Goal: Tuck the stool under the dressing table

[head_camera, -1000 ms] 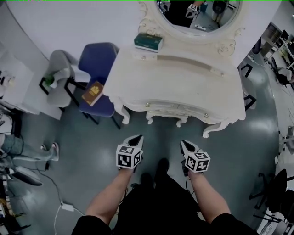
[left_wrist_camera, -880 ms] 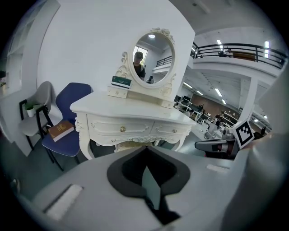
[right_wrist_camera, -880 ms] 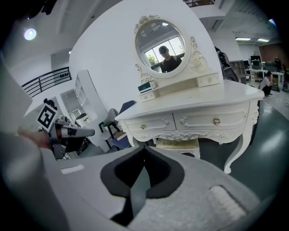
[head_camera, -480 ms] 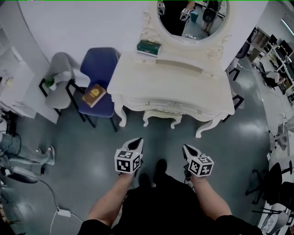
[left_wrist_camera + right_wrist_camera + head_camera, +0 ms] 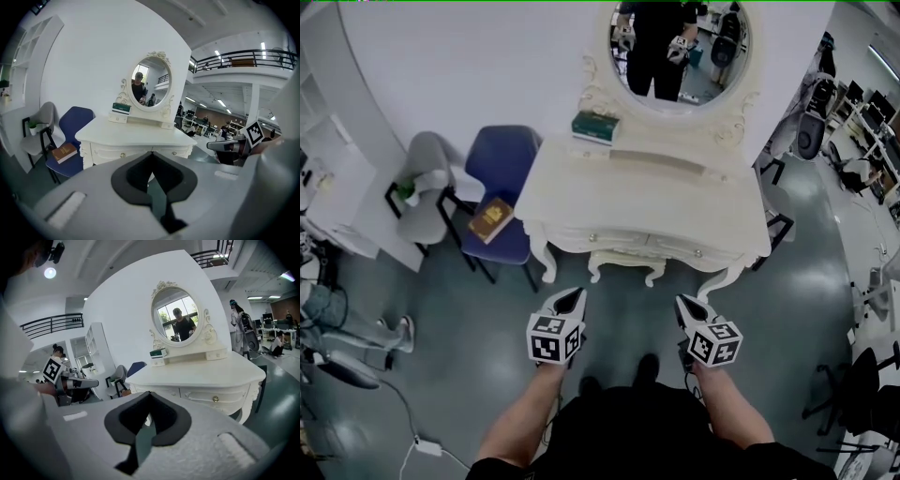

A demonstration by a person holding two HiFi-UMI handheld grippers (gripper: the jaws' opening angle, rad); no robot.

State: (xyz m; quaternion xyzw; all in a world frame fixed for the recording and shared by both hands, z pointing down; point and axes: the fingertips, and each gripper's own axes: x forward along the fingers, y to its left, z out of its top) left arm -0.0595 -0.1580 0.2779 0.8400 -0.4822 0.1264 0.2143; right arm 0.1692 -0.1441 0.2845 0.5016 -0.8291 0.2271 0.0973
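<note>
"Looking at the stool point(image 5: 623, 264), is it already sitting under the dressing table point(image 5: 647, 202)?"

"It is looking that way. In the head view its cream front edge and two curved legs are showing between the table's front legs, and the rest is lying hidden beneath the top."

"Are the grippers holding anything?"

"No. The left gripper point(image 5: 573, 296) and the right gripper point(image 5: 682, 303) are both hanging with jaws pressed together, empty, pointing toward the table but clear of it."

"So what is remaining?"

"Little, I am judging. The tucking is appearing finished, though I am not managing to tell how deep the stool is sitting."
</note>
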